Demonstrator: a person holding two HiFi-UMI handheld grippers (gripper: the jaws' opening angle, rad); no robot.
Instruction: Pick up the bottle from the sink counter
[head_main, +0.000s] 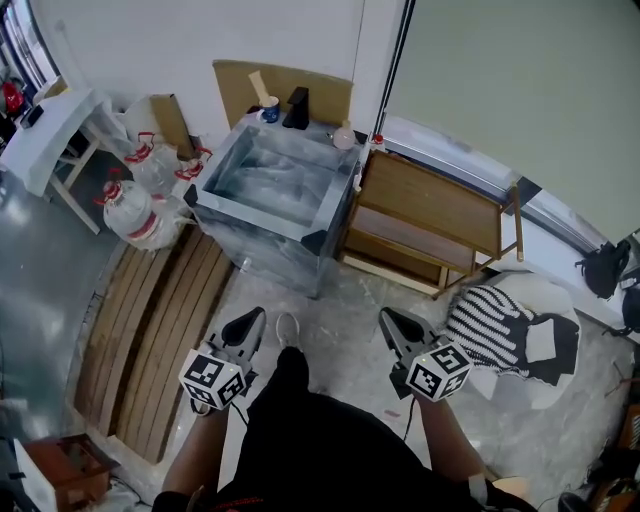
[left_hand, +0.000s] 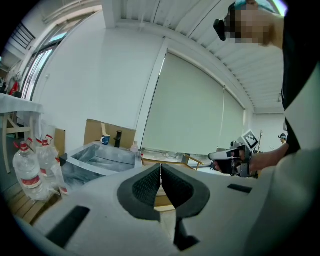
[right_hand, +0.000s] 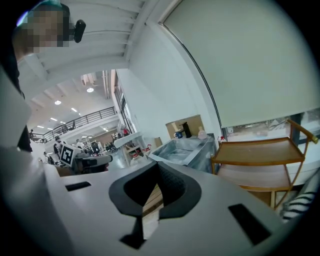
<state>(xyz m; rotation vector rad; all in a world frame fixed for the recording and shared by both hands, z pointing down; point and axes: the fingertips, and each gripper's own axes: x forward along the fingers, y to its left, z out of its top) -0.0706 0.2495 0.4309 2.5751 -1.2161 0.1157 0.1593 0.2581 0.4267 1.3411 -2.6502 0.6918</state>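
Note:
A small clear bottle (head_main: 344, 136) stands on the far right corner of the steel sink (head_main: 232, 205). It also shows far off in the left gripper view as the bottle (left_hand: 134, 146) and in the right gripper view as the bottle (right_hand: 202, 134). My left gripper (head_main: 254, 319) and right gripper (head_main: 389, 319) hang well short of the sink, over the floor. Both are shut with nothing between their jaws. The left gripper (left_hand: 160, 167) and the right gripper (right_hand: 158, 167) point toward the sink.
A blue mug (head_main: 270, 108) and a black tap (head_main: 296, 108) stand at the sink's back edge. A wooden shelf cart (head_main: 430, 215) is right of the sink, water jugs (head_main: 135, 210) and a wooden pallet (head_main: 160, 330) left. A striped seat (head_main: 500, 325) sits at the right.

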